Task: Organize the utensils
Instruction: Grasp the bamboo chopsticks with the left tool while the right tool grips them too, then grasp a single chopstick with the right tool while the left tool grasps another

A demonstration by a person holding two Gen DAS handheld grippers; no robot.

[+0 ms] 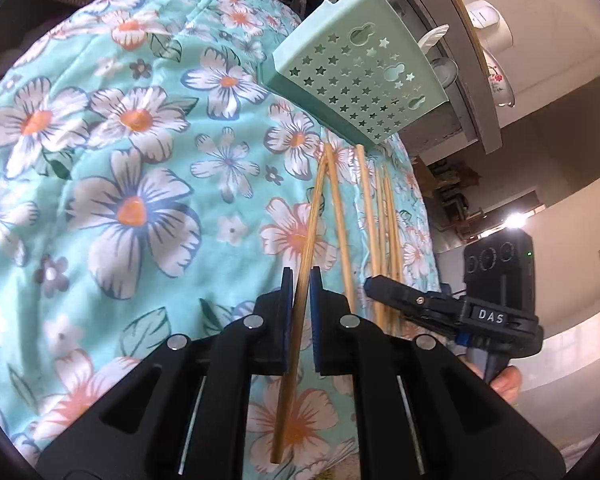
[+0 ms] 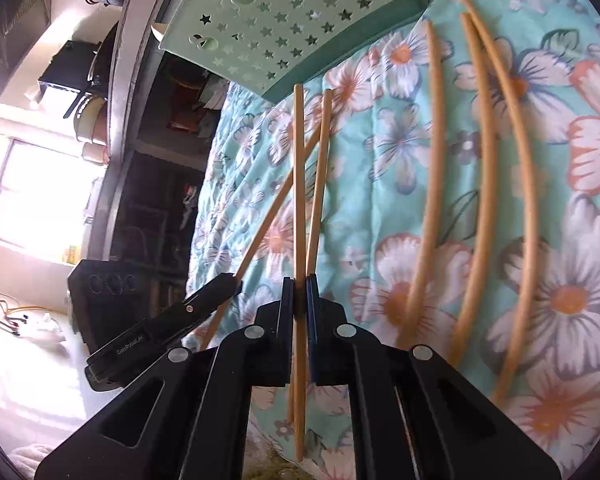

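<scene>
I see my left gripper [image 1: 300, 276] with its jaws clenched on one chopstick [image 1: 300, 272], which runs between the blue pads and slants up toward the green holder [image 1: 360, 76]. The far tip of that chopstick ends just short of the holder's lower edge, beside another chopstick [image 1: 340, 224] that lies flat on the floral quilt [image 1: 120, 160]. More loose chopsticks [image 1: 384, 232] lie on the quilt on the side of the held one nearer my other gripper, all pointing roughly at the holder.

The holder is pale green plastic, pierced with star-shaped holes, and it lies tipped on the quilt at the far end of the sticks. A white rounded thing sits at its far end; I cannot tell what it is.

My right gripper [image 2: 299, 280] has its jaws closed on a second chopstick [image 2: 299, 184], which stands straight ahead with its tip just below the holder [image 2: 284, 20]. Just beside it another stick [image 2: 320, 168] lies on the quilt [image 2: 400, 144], also aimed at the holder. Three further chopsticks [image 2: 480, 184] lie well to the side of the held one, away from the left gripper [image 2: 220, 292], their far ends near the holder's corner.

In the right wrist view the left gripper shows close beside my right one, with its stick angling up toward the holder. In the left wrist view the right gripper [image 1: 374, 284] shows near the loose sticks, held by a hand [image 1: 504, 382]
</scene>
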